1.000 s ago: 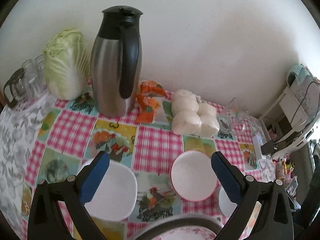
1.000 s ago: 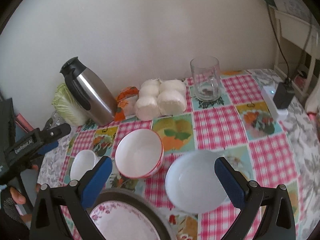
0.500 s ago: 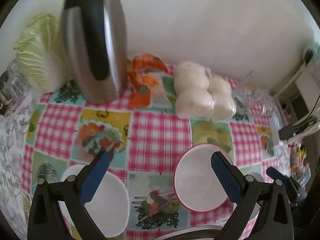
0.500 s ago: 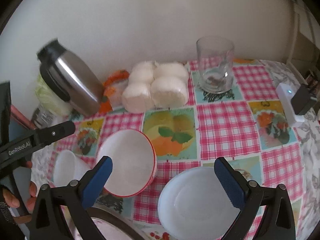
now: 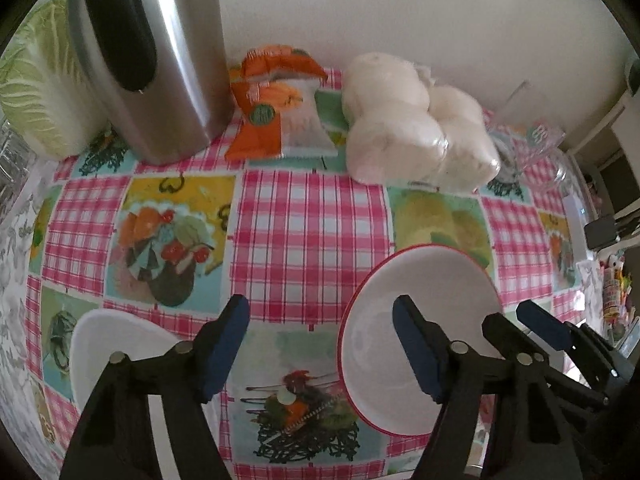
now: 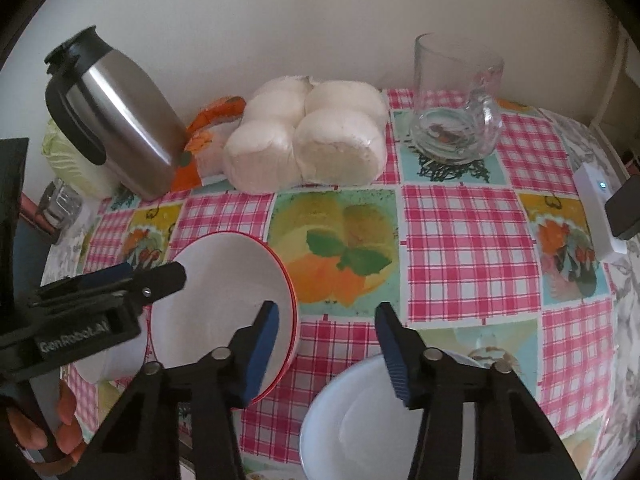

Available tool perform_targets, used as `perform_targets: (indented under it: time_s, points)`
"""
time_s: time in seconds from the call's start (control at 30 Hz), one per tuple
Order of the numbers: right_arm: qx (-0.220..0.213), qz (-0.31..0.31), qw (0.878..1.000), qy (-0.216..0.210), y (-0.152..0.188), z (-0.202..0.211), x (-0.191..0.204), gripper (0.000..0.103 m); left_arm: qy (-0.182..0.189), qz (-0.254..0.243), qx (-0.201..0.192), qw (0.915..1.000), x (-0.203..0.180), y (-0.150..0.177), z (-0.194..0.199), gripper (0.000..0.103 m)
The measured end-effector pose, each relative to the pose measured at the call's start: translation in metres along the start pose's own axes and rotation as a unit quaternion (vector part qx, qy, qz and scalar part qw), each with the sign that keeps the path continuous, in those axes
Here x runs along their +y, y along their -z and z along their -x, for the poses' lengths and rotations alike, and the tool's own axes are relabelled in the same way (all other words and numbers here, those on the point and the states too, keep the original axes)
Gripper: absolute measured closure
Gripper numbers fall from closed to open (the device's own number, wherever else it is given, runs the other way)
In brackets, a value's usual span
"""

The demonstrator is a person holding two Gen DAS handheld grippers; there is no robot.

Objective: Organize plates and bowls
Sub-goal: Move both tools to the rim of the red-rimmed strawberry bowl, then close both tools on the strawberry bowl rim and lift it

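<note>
Pretty crowded table here. Ahead of both tongs, along the wall, sit a steel thermos, a cabbage, an orange snack packet and a bag of steamed buns, all well clear of the bowls.

The left gripper is closing with nothing pinched yet: its right finger hangs over the inside of the red-rimmed bowl, its left finger sits over the edge of a small white bowl, bare tablecloth between them. The right gripper is closing too, also empty: its left finger is over the red-rimmed bowl's right rim, its right finger over the rim of a wide white bowl.

Compared with a second ago both tongs have dropped closer to the table and narrowed a lot; the floral plate at the bottom edge has slipped out of view.

Only the right camera gets the glass mug, the white box and the fingers of the person's hand on the left tool. Only the left one shows the small bowl clearly.
</note>
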State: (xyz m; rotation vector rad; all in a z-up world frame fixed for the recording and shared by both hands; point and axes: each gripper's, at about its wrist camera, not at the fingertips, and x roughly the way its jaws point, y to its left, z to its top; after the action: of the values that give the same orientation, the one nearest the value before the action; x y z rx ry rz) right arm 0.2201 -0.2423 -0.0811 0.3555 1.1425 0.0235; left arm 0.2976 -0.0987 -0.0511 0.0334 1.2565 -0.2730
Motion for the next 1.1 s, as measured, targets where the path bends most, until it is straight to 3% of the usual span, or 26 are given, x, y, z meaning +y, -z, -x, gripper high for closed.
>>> perform_targets:
  time_s: [0.23,0.33,0.43,0.8,0.9,1.1]
  points:
    - [0.012,0.007,1.0,0.003,0.0,-0.016,0.002,0.064,0.0,0.003,0.035,0.9994,-0.004,0.008,-0.021,0.054]
    - [0.016,0.012,1.0,0.004,-0.001,-0.02,0.004,0.067,-0.012,-0.005,0.03,0.9995,-0.007,0.007,-0.022,0.056]
    - [0.02,0.015,1.0,0.004,-0.001,-0.025,0.007,0.071,-0.001,-0.001,0.034,0.9994,-0.007,0.006,-0.024,0.072]
    - [0.025,0.043,0.999,0.005,0.0,-0.032,0.02,0.09,0.0,-0.013,0.048,0.9988,-0.014,0.009,-0.035,0.078]
    - [0.022,0.05,0.998,0.013,0.003,-0.034,0.026,0.091,0.004,-0.012,0.046,0.9989,-0.015,0.006,-0.034,0.088]
    - [0.018,0.034,0.999,0.007,0.004,-0.031,0.022,0.093,0.013,-0.004,0.034,0.9993,-0.011,0.013,-0.026,0.092]
